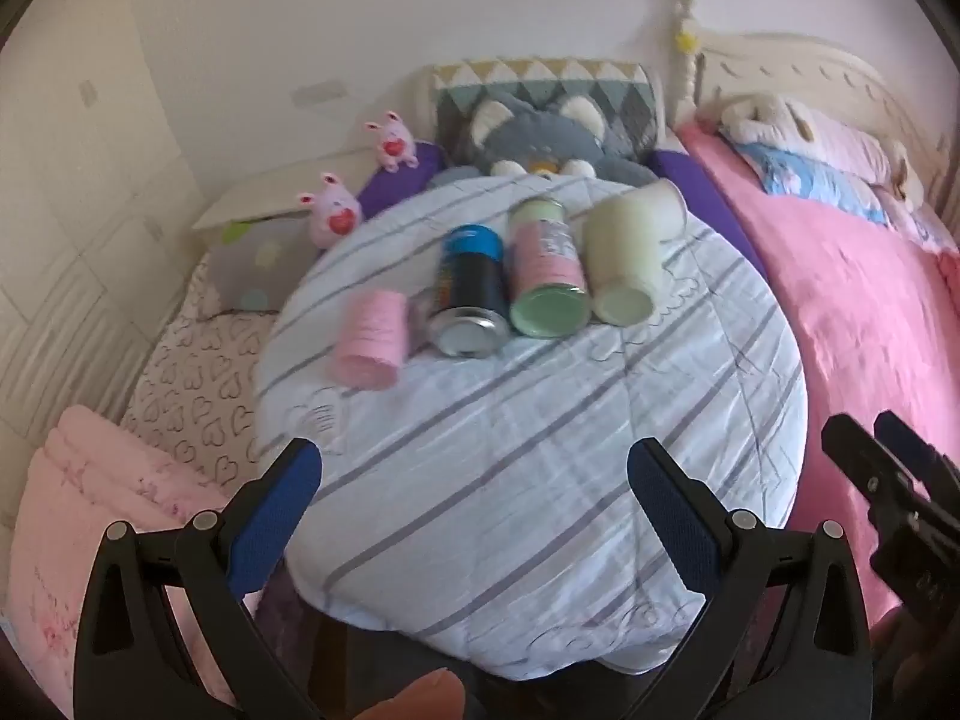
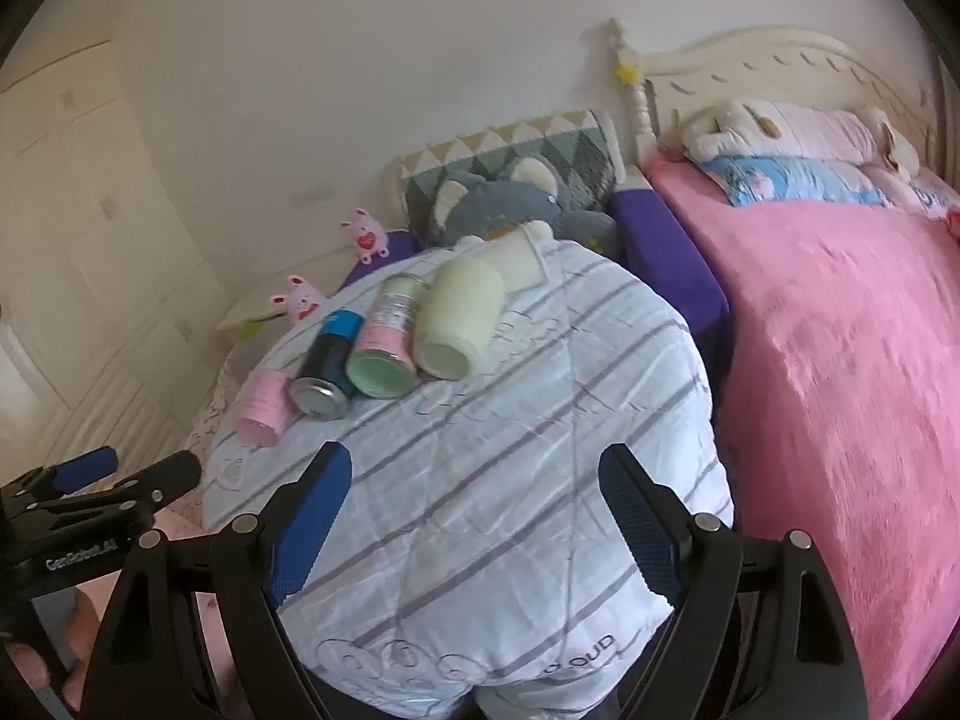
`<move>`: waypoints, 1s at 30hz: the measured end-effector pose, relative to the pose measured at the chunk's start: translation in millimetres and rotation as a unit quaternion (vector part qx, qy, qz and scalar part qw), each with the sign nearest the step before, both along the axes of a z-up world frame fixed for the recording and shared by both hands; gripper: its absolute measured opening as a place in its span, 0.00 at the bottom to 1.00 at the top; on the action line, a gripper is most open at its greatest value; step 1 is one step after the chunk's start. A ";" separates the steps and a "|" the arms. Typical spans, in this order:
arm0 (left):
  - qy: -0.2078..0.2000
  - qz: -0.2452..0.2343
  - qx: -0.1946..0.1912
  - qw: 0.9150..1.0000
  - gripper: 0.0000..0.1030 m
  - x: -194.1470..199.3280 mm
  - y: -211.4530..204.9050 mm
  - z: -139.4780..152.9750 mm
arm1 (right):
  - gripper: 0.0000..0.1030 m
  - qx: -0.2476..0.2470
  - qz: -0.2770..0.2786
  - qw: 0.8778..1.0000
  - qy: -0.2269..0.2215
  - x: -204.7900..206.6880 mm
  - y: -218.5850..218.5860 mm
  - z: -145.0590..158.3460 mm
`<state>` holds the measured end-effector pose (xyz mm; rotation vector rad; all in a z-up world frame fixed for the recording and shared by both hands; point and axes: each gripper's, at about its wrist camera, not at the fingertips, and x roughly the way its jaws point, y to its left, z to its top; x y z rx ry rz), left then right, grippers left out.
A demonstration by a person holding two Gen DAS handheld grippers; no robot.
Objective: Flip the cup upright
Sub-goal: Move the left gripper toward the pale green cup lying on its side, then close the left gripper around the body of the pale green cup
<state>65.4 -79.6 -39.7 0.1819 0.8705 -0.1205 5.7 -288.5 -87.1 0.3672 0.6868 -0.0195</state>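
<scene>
bedroom | pink bed [image 2: 840, 360] | carved headboard [image 2: 750, 60] | plush toys [image 1: 534, 132]

The striped quilt [image 1: 540, 450] looked like soft, matt cotton, creased and stitched. On it, the pale cup [image 1: 624, 258] showed a smooth, dull plastic-like skin. Beside it the green-capped bottle [image 1: 546, 270] wore a paper-like label, its cap matt. The dark can [image 1: 468, 294] gleamed, its near end bare shiny metal. At the left, the pink roll [image 1: 369, 339] seemed ribbed, possibly yarn; too blurred to tell. Far back, the grey plush toy [image 1: 540, 132] was fuzzy cloth. Right, the pink blanket [image 2: 840, 390] was fleecy and matt. The left hand-held gripper [image 1: 474, 510] had matt black plastic arms, its blue pads [image 1: 270, 522] finely textured.
</scene>
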 end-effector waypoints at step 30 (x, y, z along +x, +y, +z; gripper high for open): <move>0.108 -0.108 -0.016 0.988 1.00 200.0 -147.2 -83.7 | 0.83 0.007 -0.055 0.996 0.065 86.8 -78.9 -43.2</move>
